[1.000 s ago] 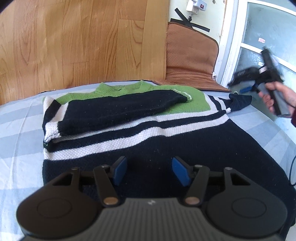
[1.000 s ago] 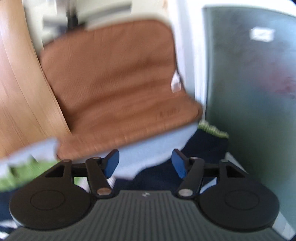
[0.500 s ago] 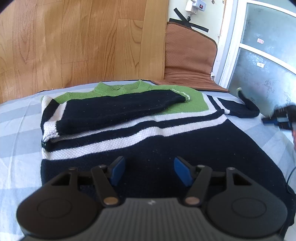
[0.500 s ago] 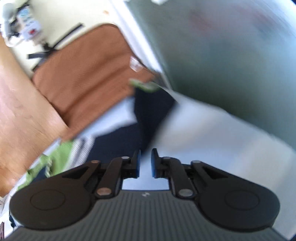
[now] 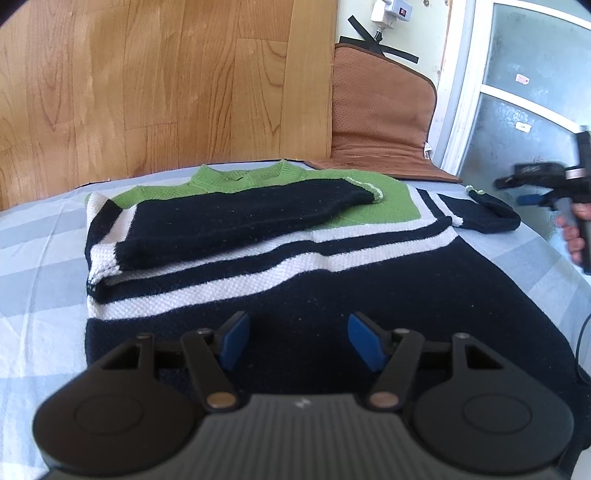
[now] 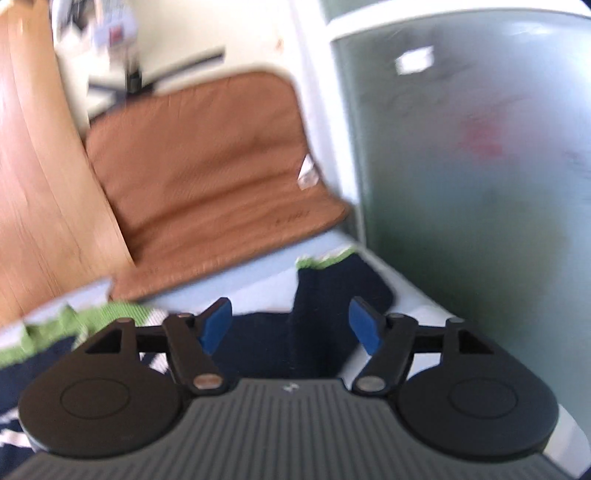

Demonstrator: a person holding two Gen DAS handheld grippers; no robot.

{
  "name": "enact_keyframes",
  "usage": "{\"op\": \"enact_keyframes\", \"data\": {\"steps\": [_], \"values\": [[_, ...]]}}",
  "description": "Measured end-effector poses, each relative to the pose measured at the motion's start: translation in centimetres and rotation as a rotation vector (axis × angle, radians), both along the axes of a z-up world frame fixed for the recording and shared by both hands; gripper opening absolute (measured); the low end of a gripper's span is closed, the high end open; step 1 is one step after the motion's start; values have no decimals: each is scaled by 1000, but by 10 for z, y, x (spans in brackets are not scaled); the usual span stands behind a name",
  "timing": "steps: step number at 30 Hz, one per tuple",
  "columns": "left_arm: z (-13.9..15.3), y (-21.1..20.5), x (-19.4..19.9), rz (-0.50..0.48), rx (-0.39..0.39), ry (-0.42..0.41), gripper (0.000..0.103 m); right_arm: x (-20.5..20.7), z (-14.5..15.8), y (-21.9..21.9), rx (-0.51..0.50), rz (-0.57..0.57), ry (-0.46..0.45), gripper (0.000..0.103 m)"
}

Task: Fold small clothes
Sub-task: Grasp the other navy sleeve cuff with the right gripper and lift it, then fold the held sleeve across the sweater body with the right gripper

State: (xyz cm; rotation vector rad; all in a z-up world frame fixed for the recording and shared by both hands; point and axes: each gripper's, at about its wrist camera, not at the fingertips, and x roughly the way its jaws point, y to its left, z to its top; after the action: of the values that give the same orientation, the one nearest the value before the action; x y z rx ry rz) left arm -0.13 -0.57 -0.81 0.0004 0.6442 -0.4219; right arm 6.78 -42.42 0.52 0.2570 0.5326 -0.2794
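Note:
A small navy sweater (image 5: 332,295) with white stripes and a green yoke lies flat on the blue checked bed sheet (image 5: 40,266). Its left sleeve (image 5: 236,218) is folded across the chest. The right sleeve (image 5: 487,214) sticks out sideways, its green-trimmed cuff (image 6: 325,260) near the bed's right edge. My left gripper (image 5: 295,341) hovers open over the navy hem, holding nothing. My right gripper (image 6: 290,325) is above the right sleeve (image 6: 328,299); its jaws are opening, and the pads do not press on the cloth. It also shows in the left wrist view as the right gripper (image 5: 539,192), held by a hand.
A brown padded mat (image 5: 380,122) leans against the wall behind the bed, beside a wooden headboard (image 5: 166,92). A frosted glass door (image 5: 524,110) stands at the right, close to the bed's edge. A wall socket (image 5: 391,9) sits above the mat.
The right gripper's jaws, nearly shut half a second ago, now stand wide apart, and it has swung back over the right sleeve. The left gripper has not moved.

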Motion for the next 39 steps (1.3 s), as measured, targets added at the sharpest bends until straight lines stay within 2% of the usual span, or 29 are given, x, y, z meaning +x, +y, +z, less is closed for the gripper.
{"op": "enact_keyframes", "data": {"steps": [3,5,7,8,10,13,17,20,23,27,30,33,34,36,38,39], "values": [[0,2,0,-2,-6,-1,63,25,-19,-1,-55,-24,99,71],[0,2,1,-6,-12,1,64,24,-23,-1,-96,-45,80,60],[0,4,1,-9,-22,4,64,21,-23,-3,-109,-75,79,20],[0,5,2,-12,-29,7,65,19,-21,-8,-81,-74,73,12],[1,6,2,-14,-44,13,65,16,-16,-15,-29,-97,57,11],[1,10,3,-13,-66,20,65,9,2,-17,49,-111,-27,11],[3,17,3,-1,-111,17,66,5,39,2,155,-28,-179,11],[7,32,7,17,-185,31,66,13,69,37,168,91,-262,11],[17,60,12,58,-299,48,66,29,99,91,139,242,-323,12],[36,111,14,149,-401,-9,70,53,125,183,69,493,-347,12],[44,142,14,231,-409,-44,74,63,120,259,21,706,-335,12],[43,163,17,269,-449,-34,77,64,90,323,-28,912,-290,12],[41,166,21,272,-464,-23,78,63,73,342,-59,974,-248,12],[33,166,32,274,-463,12,78,69,32,371,-141,1064,-84,14],[24,160,45,276,-419,67,78,70,-2,378,-217,1080,61,20],[19,157,51,277,-396,96,78,65,-8,370,-222,1068,74,26]]}}
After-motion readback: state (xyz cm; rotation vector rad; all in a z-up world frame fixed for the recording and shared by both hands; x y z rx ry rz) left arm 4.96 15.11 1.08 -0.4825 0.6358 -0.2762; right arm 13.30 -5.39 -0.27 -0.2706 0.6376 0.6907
